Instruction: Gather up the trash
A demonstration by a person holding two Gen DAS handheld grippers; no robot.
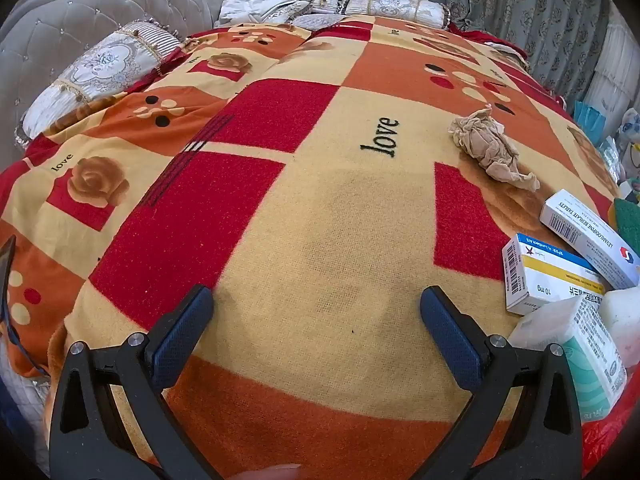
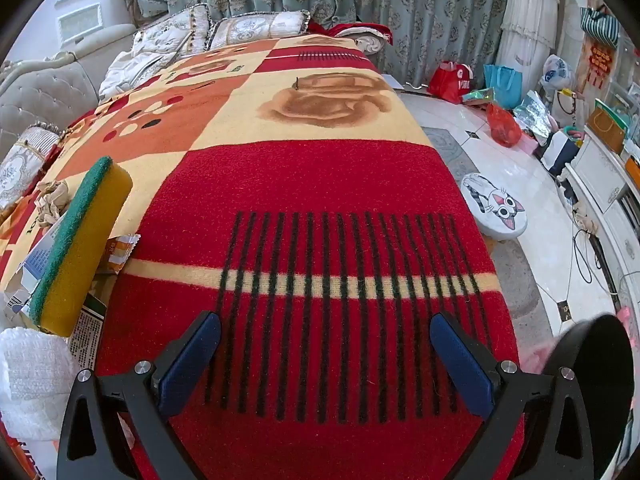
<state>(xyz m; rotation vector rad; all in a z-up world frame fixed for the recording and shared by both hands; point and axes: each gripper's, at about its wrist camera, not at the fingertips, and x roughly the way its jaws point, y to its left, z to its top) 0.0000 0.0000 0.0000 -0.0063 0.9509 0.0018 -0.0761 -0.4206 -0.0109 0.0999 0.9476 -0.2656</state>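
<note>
Both the left gripper (image 1: 316, 306) and right gripper (image 2: 325, 334) hover spread wide and empty over the blanket (image 1: 320, 208); the crumpled tissue (image 1: 492, 148), upper right, suits a centred approach before closing, in the left view.

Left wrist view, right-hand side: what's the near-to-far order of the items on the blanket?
Teal-and-white box → yellow-striped 10 mg box → white tablet box with barcode → crumpled beige tissue.
</note>
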